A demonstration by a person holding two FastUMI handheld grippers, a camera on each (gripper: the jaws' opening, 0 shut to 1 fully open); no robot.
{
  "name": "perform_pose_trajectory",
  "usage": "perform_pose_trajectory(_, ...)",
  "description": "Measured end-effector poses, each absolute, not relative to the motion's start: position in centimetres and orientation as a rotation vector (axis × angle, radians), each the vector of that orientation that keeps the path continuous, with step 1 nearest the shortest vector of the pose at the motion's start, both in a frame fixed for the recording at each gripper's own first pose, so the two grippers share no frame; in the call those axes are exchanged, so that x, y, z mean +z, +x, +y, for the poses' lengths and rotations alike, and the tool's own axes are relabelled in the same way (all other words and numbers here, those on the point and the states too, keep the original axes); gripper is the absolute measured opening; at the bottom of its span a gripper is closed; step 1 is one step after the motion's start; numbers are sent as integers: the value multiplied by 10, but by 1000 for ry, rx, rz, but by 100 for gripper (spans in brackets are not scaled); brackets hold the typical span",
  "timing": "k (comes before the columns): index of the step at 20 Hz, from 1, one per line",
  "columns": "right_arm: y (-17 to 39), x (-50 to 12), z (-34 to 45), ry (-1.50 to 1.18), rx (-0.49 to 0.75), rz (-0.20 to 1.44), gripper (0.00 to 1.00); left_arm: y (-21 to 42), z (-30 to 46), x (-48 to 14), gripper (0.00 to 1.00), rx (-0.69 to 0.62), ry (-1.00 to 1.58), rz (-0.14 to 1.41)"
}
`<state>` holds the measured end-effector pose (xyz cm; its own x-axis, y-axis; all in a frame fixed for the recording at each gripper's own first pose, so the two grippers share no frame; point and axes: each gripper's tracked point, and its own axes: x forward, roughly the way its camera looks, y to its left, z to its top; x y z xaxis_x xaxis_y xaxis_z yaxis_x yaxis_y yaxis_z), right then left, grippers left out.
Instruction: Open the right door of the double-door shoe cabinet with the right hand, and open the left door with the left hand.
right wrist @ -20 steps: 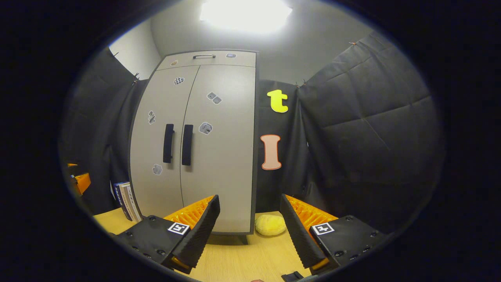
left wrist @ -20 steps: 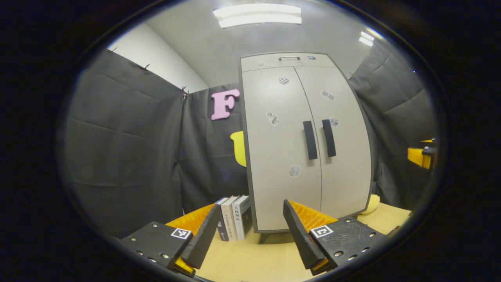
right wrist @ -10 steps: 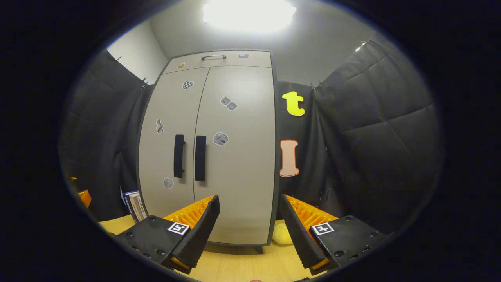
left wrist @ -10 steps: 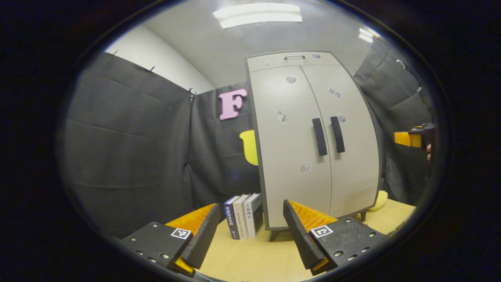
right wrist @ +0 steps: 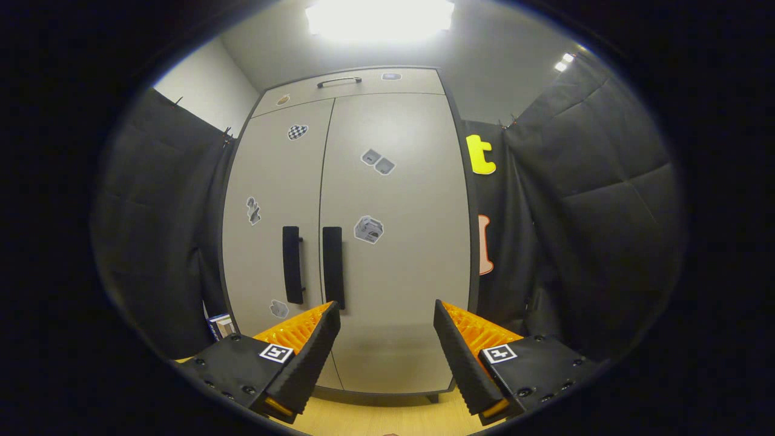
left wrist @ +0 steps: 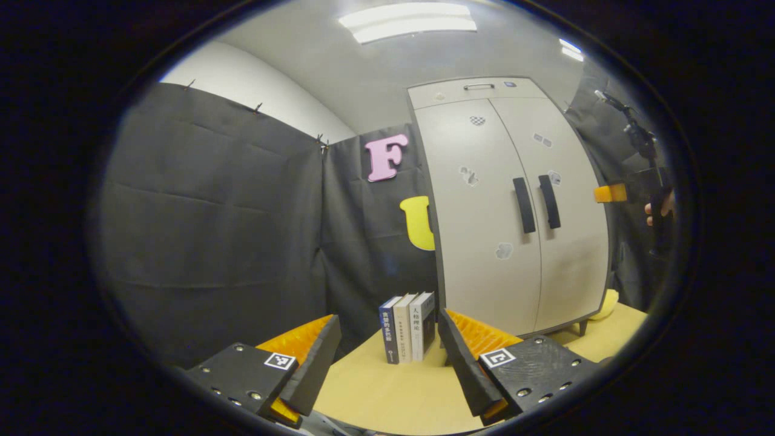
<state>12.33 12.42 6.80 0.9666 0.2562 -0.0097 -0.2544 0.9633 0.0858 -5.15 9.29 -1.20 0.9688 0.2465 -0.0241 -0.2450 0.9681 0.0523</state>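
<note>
Grey shoe cabinet (right wrist: 345, 242) looms larger: right gripper (right wrist: 387, 339), fingers apart, has closed toward its right handle (right wrist: 333, 266). Left gripper (left wrist: 387, 351), fingers apart, has swung away leftward. Doors shut.

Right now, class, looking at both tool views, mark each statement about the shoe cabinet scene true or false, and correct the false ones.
1. Both cabinet doors are shut. True: the right door and left door sit flush.
2. The right tool grips a handle. False: it is open, short of the right handle.
3. Books stand beside the cabinet. True.
4. The left tool is shut. False: it is open.
</note>
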Motion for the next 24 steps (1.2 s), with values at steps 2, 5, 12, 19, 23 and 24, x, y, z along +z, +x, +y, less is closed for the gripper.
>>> perform_pose_trajectory(2,135,67,137,68,275,31,97,-57,100,-15,94,265,46,39)
perform_pose_trajectory(5,150,70,157,44,304,30,98,-64,109,-18,94,285,46,48)
perform_pose_trajectory(12,192,74,199,83,343,75,98,-66,120,-28,96,318,52,72)
perform_pose_trajectory(19,228,60,221,106,337,165,88,-76,139,-40,96,344,44,107)
perform_pose_trajectory(23,240,53,229,128,358,212,56,-73,140,-35,95,335,75,95)
perform_pose_trajectory(24,241,51,231,118,377,225,53,-70,138,-33,94,330,76,92)
